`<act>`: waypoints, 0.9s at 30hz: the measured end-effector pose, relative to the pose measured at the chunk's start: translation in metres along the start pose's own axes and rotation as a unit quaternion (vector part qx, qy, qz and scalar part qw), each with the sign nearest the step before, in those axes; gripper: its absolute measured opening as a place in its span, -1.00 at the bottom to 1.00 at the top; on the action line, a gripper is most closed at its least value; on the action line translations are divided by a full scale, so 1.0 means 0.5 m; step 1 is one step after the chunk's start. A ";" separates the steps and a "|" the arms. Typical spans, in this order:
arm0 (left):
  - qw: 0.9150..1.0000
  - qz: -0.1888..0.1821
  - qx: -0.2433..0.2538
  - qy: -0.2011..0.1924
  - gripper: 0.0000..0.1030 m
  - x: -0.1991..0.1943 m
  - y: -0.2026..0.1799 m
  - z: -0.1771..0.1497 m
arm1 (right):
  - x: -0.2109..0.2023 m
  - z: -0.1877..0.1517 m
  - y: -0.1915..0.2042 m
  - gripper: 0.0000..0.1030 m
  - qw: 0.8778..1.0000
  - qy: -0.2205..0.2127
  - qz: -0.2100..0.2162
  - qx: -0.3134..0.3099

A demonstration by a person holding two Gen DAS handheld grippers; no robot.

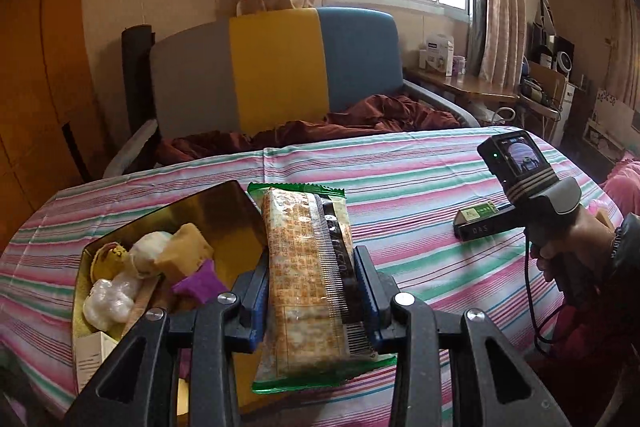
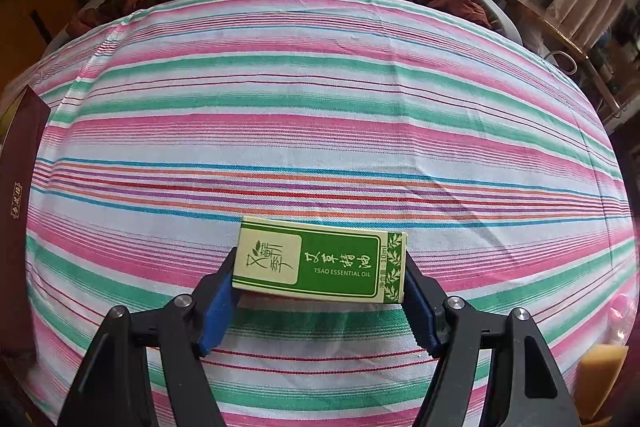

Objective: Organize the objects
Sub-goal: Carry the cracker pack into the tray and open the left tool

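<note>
Cracker pkt [image 1: 308,283] is clamped lengthwise by L gripper [image 1: 310,291], prob. for the gold tin [image 1: 224,203], while green oil box [image 2: 320,261] is pinched endwise by R gripper [image 2: 320,311] on striped cloth [image 2: 320,107].

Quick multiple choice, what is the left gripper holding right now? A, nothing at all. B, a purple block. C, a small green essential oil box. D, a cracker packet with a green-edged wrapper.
D: in the left wrist view the left gripper has its blue fingers pressed on both sides of the cracker packet, while the purple block lies in the gold tin and the essential oil box sits between the right gripper fingers.
</note>
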State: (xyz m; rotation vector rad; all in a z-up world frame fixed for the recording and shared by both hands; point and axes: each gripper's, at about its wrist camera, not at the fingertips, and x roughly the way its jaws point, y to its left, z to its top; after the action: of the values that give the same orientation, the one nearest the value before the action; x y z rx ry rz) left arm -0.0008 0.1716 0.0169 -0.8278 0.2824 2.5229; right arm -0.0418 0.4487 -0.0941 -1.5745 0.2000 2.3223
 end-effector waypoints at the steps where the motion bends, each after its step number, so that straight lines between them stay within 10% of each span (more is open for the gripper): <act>1: 1.000 0.005 -0.002 -0.001 -0.28 -0.004 0.007 -0.002 | -0.001 -0.001 0.001 0.41 1.000 -0.001 0.000 0.000; 27: 0.989 0.048 -0.139 0.031 -0.28 -0.039 0.275 -0.112 | -0.003 -0.008 0.005 0.42 0.999 -0.011 -0.022 -0.026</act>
State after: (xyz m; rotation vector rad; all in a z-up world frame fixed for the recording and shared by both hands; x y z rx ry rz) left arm -0.0261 0.0263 -0.0092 -1.0233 -0.0132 2.6676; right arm -0.0386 0.4448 -0.0943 -1.5610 0.0991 2.3269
